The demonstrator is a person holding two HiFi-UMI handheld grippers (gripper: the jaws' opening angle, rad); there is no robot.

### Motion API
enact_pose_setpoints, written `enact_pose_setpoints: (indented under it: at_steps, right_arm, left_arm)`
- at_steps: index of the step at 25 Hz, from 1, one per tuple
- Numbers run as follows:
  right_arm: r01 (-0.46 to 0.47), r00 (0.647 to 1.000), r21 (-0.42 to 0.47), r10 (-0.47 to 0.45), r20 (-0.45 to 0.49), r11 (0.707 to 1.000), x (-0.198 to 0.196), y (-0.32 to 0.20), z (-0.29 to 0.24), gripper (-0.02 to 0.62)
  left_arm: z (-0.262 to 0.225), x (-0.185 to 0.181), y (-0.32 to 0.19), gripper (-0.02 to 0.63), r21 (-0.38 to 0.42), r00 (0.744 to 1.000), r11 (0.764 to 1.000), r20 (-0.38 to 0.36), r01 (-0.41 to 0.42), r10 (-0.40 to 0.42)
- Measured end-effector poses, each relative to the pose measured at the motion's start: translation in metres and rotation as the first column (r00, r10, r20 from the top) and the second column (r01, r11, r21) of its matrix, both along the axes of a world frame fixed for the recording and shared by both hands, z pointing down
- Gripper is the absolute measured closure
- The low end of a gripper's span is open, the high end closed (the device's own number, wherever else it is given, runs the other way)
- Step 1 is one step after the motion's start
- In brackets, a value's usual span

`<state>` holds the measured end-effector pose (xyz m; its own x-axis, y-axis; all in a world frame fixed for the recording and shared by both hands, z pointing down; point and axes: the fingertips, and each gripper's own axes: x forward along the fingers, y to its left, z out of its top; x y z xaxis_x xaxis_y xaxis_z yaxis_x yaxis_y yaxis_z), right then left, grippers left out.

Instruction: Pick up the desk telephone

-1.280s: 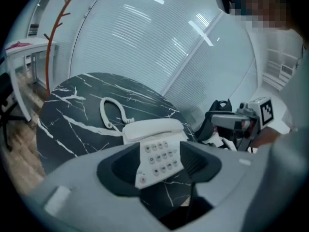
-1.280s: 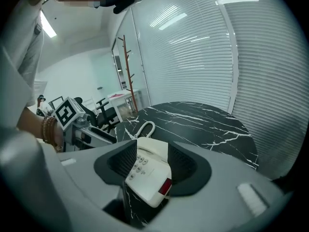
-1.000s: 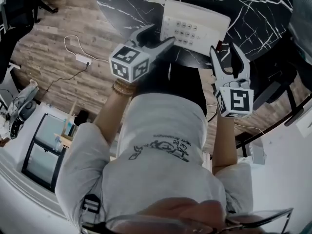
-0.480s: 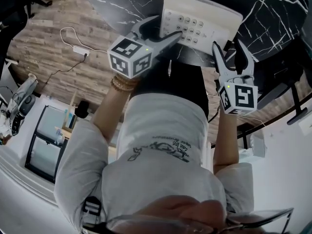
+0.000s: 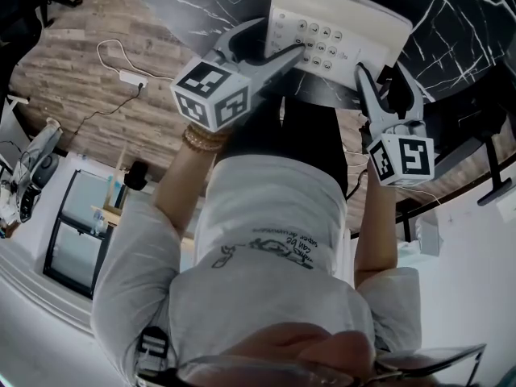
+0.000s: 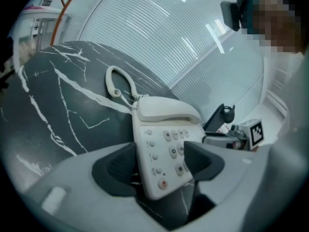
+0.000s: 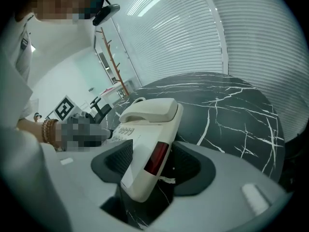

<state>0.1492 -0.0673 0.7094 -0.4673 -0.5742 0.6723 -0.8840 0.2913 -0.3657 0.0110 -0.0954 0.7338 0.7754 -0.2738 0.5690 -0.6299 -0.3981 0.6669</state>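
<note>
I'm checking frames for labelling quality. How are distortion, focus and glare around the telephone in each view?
Head view: even light, telephone sharp, bottom edge blurred. Left gripper view: strong fisheye bends the blinds, corners dark, telephone in focus. Right gripper view: same fisheye, light streaks across the blinds, no strong glare on the table.

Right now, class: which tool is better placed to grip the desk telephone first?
Probably right: the right tool straddles the telephone's plain side edge, its jaws just closing slightly. The left tool has one jaw over the keypad.
</note>
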Motion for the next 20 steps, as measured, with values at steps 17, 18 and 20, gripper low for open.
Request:
enact_pose_setpoints:
  at_steps: [17,18,20]
  right_arm:
    - [-0.058,0.998,-0.005,0.058,0.025,0.998,-0.002,0.005,-0.008,0.337]
    - [-0.057,0.998,-0.002,0.057,0.025,0.998,-0.002,0.005,-0.010,0.337]
    - [-0.054,0.998,0.007,0.054,0.025,0.998,-0.002,0.003,-0.017,0.337]
  left_arm:
    - [-0.006,-0.004,-0.001,0.354,0.028,0.998,0.999,0.061,0.027,-0.029]
    - [-0.009,-0.004,-0.001,0.354,0.031,0.998,0.999,0.063,0.028,-0.030]
    - [-0.016,-0.005,-0.004,0.354,0.039,0.997,0.999,0.066,0.031,-0.033]
